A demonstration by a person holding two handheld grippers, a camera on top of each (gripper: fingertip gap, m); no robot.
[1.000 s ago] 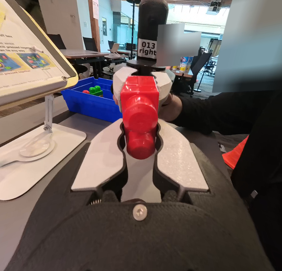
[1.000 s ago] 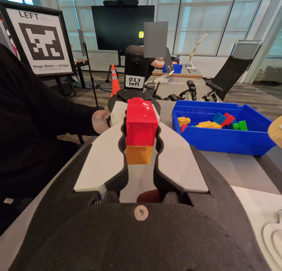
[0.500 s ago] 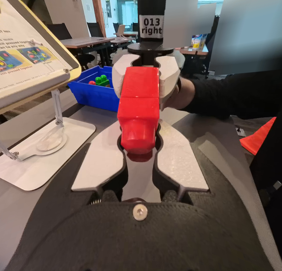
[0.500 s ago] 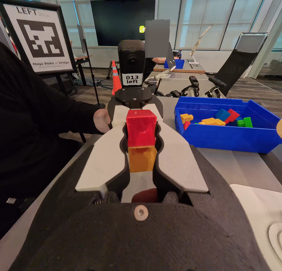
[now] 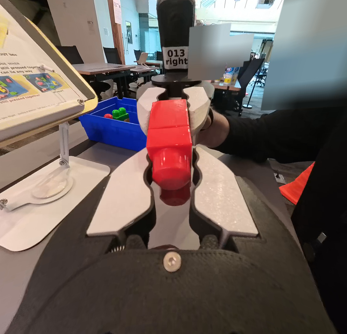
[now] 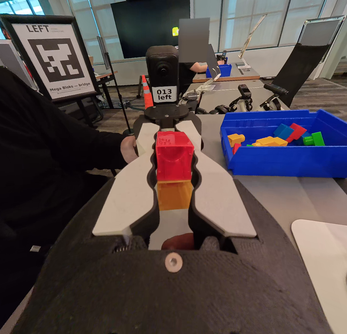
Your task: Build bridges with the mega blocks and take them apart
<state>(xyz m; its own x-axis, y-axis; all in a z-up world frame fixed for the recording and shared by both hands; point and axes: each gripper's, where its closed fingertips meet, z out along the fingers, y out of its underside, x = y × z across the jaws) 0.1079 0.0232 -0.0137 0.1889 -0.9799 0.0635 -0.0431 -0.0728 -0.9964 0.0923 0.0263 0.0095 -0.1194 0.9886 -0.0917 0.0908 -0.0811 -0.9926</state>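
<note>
Above the table edge, both grippers (image 5: 170, 155) (image 6: 173, 167) pinch one block stack (image 6: 174, 155), clear of the blue bin (image 6: 281, 161).

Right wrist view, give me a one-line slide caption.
Two tools facing each other grip a red block joined to an orange block, beside a blue bin of blocks.

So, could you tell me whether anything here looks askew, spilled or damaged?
Nothing stands out. The red blocks sit squarely joined with the orange block, held between the left gripper and right gripper; loose blocks stay inside the blue bin.
</note>
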